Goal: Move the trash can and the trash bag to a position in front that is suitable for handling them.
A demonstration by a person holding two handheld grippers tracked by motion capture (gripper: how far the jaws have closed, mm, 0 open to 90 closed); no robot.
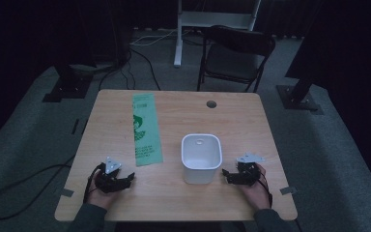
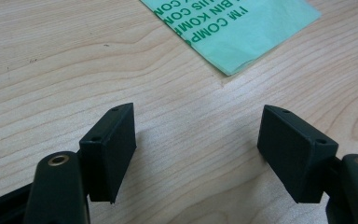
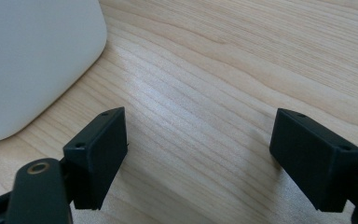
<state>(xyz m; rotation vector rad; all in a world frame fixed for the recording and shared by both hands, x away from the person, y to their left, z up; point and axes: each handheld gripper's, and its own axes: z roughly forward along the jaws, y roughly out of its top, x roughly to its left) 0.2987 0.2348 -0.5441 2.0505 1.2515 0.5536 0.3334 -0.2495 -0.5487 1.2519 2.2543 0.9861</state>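
Two black jaws of the left gripper (image 2: 198,156) rise from the bottom edge, standing wide apart with nothing between them, low over a pale wooden table (image 2: 74,65). Ahead of them, at the top, lies the corner of a flat, folded light green bag (image 2: 242,28) printed with darker green capital letters, well clear of both jaws.

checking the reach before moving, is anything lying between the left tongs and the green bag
Nothing visible does. The left tongs stand open over bare wooden table, and the flat green printed plastic bag lies just ahead of them, apart from the white plastic bin.
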